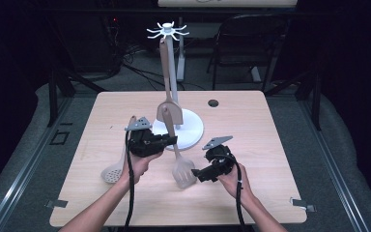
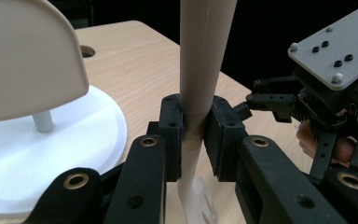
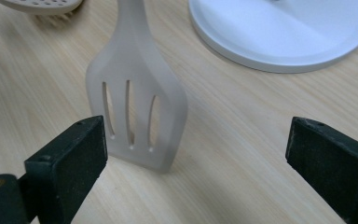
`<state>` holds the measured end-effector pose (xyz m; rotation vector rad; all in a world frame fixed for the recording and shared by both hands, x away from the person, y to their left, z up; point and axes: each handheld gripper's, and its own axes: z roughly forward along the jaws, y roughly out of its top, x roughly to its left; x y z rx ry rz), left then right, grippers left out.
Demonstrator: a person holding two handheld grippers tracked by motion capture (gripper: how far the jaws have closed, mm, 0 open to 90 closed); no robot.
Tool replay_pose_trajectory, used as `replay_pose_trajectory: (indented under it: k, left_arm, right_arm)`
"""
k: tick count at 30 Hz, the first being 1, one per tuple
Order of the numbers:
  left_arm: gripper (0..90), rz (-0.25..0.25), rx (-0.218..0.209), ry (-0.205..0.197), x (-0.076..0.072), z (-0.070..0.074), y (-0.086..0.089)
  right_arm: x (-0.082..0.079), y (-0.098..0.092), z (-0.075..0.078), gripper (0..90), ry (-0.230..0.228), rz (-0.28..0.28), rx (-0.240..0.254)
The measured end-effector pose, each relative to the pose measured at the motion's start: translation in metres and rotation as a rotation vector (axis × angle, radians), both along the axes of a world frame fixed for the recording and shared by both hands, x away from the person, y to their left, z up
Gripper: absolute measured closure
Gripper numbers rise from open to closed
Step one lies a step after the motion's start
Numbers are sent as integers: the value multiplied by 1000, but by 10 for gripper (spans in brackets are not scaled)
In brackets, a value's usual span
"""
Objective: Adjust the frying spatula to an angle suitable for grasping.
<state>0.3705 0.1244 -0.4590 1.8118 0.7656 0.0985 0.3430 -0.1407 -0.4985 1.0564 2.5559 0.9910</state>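
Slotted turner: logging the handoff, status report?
Left gripper shut on slotted turner handle. Right gripper open, empty. Rack base close behind.

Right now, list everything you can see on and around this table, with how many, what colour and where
Slotted turner: one, beige, held by its handle in the left gripper, blade down near the table's front middle.
Skimmer: one, beige, lying on the table at front left.
Spatula: one, beige, hanging from the rack.
Utensil rack: one, white, round base and pole with hooks, table centre.
Table: one, light wood, hole near its back edge.
Chair: one, dark, behind the table at right.
Left gripper: one, black, shut on the slotted turner.
Right gripper: one, black, jaws open near the turner's blade.
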Motion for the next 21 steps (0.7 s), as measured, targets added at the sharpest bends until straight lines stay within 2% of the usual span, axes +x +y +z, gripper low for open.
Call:
replay_pose_trajectory:
  k: [5,7,8,9,11,21]
  left_arm:
    - [775,-4,7,0,4,3,-2]
    - [775,-7,8,0,6,4,-4]
    - [775,-10,6,4,8,6,-6]
    - [775,-10,6,4,8,6,-6]
    - [775,-12,10,-5,10,9,-9]
    - [775,-20,39,-17,17,20,-15]
  right_arm:
    - [1,-11,3,45,-2,-22,-8]
    - [1,-17,3,45,-16,-36,-27]
    - [4,-22,1,43,-9,-49,-17]
    - [4,-22,1,43,-9,-49,-17]
    - [5,-26,-2,40,-4,-57,-48]
    - [2,-43,-7,34,11,-66,-63]
